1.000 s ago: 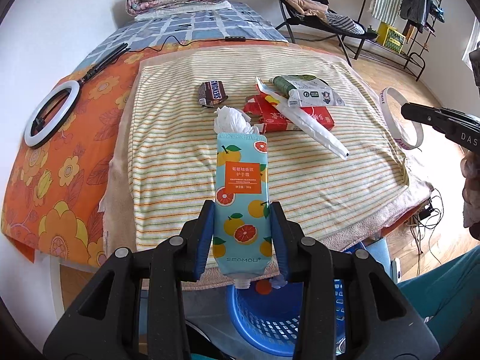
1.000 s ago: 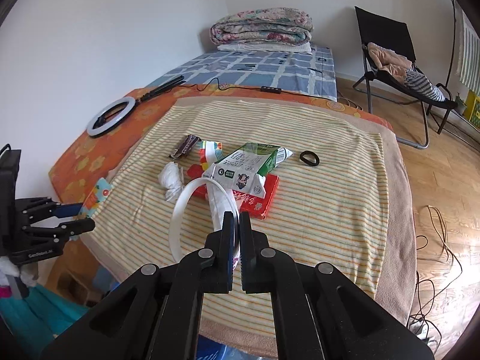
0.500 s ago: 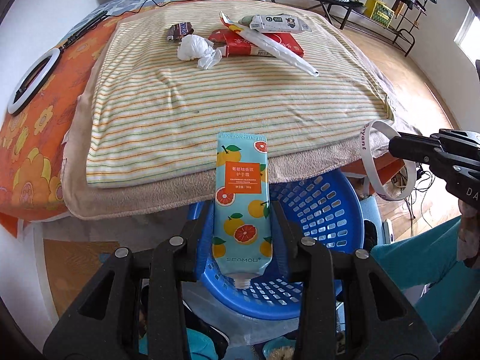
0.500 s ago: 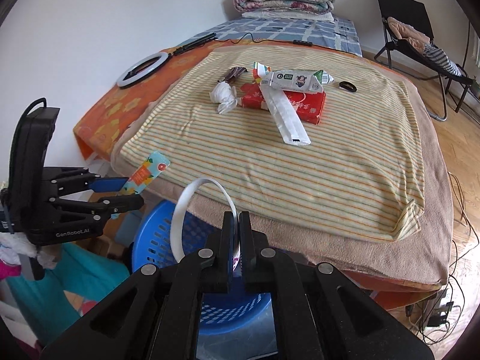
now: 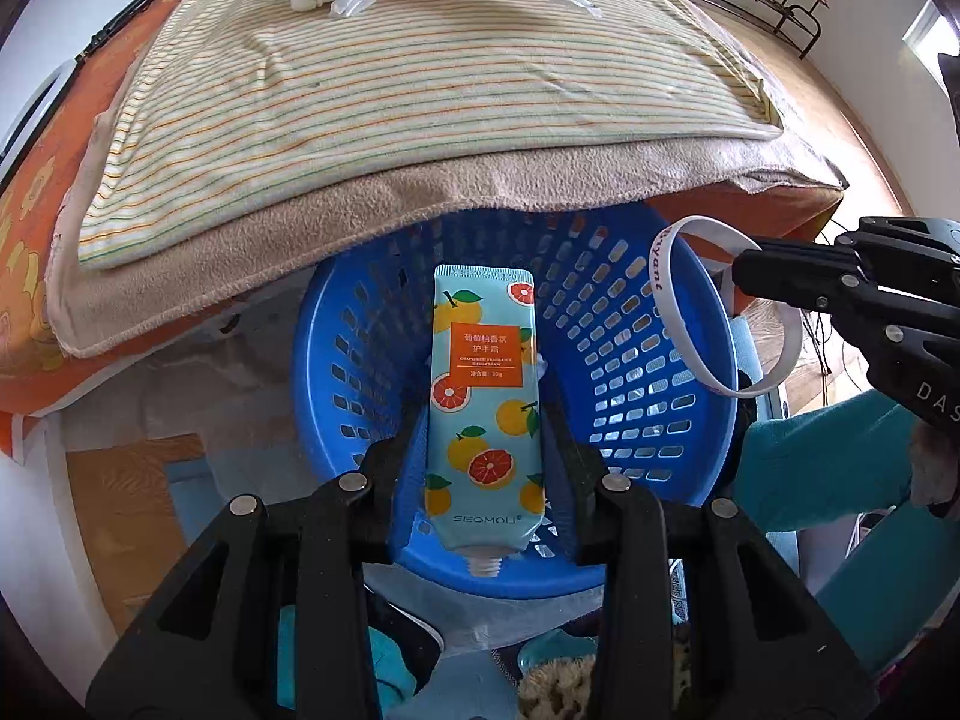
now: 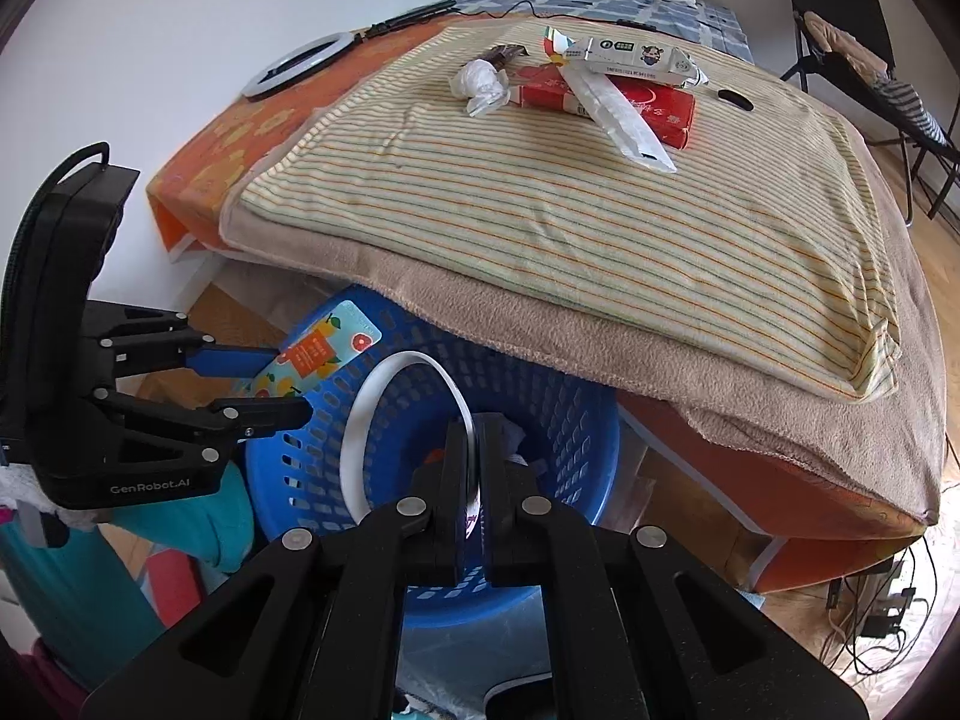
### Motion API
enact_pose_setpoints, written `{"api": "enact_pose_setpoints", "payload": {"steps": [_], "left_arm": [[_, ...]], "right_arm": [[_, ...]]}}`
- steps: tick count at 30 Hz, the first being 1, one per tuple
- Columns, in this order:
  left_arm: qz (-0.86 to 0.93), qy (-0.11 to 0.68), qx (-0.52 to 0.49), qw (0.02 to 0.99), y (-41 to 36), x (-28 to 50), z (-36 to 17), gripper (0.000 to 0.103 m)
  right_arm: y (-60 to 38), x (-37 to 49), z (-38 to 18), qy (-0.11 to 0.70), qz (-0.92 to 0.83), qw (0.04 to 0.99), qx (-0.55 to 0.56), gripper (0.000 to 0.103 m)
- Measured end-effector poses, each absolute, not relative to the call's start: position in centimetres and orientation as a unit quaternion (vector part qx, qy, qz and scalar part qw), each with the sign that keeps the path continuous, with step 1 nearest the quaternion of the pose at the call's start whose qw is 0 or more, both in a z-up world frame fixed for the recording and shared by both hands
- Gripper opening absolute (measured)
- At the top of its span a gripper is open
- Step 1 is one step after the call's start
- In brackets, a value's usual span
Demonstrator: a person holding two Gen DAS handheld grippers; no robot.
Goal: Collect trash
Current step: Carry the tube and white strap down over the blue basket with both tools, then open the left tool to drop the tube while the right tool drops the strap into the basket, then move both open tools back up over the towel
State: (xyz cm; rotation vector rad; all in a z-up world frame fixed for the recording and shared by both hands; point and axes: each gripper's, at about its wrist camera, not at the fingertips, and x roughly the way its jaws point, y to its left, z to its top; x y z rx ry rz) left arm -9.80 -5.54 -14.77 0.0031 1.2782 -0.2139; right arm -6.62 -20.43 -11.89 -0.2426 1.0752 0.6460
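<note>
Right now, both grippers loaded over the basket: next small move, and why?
Probably open both jaws. The left gripper holds the hand cream tube over the blue basket, and the right gripper pinches the white wristband above the same opening, so both should drop in.

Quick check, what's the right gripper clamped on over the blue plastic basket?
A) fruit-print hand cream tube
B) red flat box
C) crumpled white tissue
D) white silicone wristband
D: the right gripper is shut on the white silicone wristband, its loop hanging over the blue perforated plastic basket; the fruit-print hand cream tube sits in the left gripper.
</note>
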Motion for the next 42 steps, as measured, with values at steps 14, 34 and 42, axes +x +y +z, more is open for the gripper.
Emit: {"api": "enact_pose_setpoints", "payload": {"steps": [14, 34, 42], "left_arm": [[-0.097, 0.622, 0.001, 0.777, -5.4, -9.9, -17.1, 0.037], [-0.074, 0.625, -0.013, 0.777, -4.0, -9.5, -17.4, 0.052], [-0.067, 0.615, -0.008, 0.785, -3.9, -9.0, -16.2, 0.065]], "right_arm": [[-19.6, -7.0, -14.7, 0.527, 0.303, 0.783, -0.133, 0.002], [-19.1, -7.1, -15.1, 0.529, 0.291, 0.783, -0.150, 0.043], [-19.5, -6.8, -14.4, 0.519, 0.283, 0.793, -0.145, 0.058]]}}
